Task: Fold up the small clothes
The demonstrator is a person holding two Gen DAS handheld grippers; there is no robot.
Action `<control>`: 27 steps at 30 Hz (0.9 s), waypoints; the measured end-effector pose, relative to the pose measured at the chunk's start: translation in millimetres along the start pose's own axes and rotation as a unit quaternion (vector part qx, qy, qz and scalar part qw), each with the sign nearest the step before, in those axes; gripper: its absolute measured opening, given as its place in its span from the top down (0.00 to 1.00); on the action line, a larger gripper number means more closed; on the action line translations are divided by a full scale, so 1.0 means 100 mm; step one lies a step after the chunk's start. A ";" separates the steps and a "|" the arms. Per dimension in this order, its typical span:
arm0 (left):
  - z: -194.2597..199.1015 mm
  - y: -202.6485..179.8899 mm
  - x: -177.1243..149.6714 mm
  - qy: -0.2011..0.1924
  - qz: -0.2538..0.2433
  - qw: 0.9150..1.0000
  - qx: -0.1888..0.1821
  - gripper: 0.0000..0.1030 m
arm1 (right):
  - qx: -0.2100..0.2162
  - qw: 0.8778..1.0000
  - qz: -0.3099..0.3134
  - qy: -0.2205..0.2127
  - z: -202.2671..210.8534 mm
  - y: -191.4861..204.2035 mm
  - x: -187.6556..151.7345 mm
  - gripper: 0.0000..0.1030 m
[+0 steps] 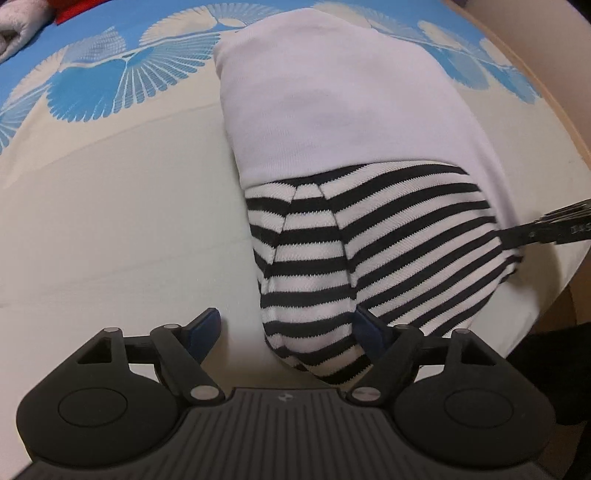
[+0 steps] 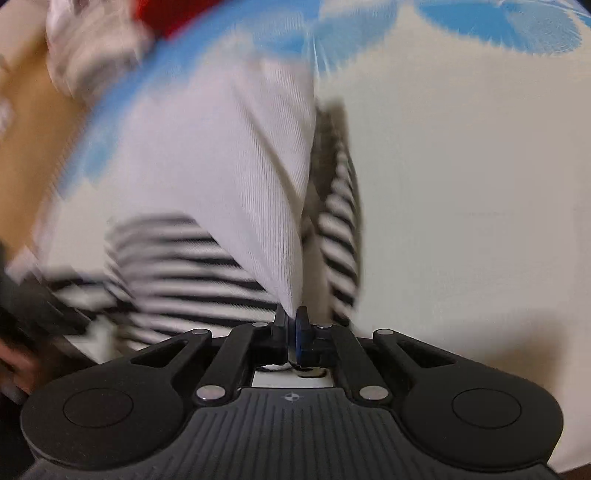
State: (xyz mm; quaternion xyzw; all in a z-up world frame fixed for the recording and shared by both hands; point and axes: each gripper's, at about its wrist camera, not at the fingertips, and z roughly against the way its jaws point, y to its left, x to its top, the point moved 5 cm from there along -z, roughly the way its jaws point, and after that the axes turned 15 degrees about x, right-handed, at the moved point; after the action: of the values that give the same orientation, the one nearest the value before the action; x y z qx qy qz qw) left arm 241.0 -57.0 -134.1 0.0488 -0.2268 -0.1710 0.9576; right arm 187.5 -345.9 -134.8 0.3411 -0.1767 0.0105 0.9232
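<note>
A small garment, white above [image 1: 332, 99] with a black-and-white striped part [image 1: 369, 236], lies folded on the bedsheet. My left gripper [image 1: 288, 332] is open, its blue-padded fingers either side of the striped near end, low over the sheet. My right gripper [image 2: 291, 325] is shut on an edge of the white cloth [image 2: 229, 166] and lifts it; the view is blurred by motion. The striped part [image 2: 177, 258] shows beneath and to the right of the lifted fold. The right gripper's black tip [image 1: 546, 225] also shows at the garment's right edge in the left wrist view.
The sheet is cream [image 1: 110, 221] with a blue fan pattern [image 1: 96, 85] farther off. A wooden bed edge [image 1: 554, 74] runs along the right. A grey-white cloth [image 1: 18, 26] and something red [image 1: 74, 11] lie at the far left corner.
</note>
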 end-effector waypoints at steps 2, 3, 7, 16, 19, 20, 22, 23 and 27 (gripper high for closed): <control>0.02 0.04 0.01 -0.001 0.003 1.000 0.004 0.19 | 0.003 1.000 0.003 0.000 0.02 0.05 0.05 0.97; 0.05 0.06 0.01 -0.005 0.004 1.000 0.003 0.19 | 0.013 1.000 0.001 -0.010 0.05 0.08 0.11 0.95; 0.06 0.11 0.03 -0.009 0.013 1.000 0.001 0.19 | 0.035 0.993 -0.004 -0.110 0.26 0.13 0.43 0.66; 0.02 0.09 0.06 -0.004 0.017 1.000 0.003 0.19 | 0.098 0.945 -0.192 -0.247 -0.07 -0.39 1.25 0.50; 0.02 0.11 0.05 -0.003 0.017 1.000 0.000 0.17 | 0.140 0.927 -0.235 -0.257 -0.23 -0.48 1.43 0.52; 0.02 0.11 0.05 -0.003 0.017 1.000 -0.001 0.17 | 0.153 0.923 -0.237 -0.260 -0.28 -0.48 1.47 0.56; 0.00 0.12 0.05 -0.004 0.017 1.000 0.000 0.17 | 0.179 0.921 -0.226 -0.262 -0.31 -0.40 1.53 0.86; 0.00 0.13 0.05 -0.005 0.016 1.000 -0.001 0.17 | 0.179 0.917 -0.223 -0.277 -0.27 -0.39 1.55 0.86; -0.03 0.13 0.06 -0.003 0.020 1.000 -0.013 0.16 | 0.142 0.901 -0.255 -0.321 -0.11 -0.53 1.54 0.89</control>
State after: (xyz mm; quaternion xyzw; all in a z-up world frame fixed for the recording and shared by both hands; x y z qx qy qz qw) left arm 250.7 -47.0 -131.9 0.0309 -0.2281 -0.1547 0.9608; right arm 342.8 -395.4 -124.7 0.4868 -0.3674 -0.3103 0.7292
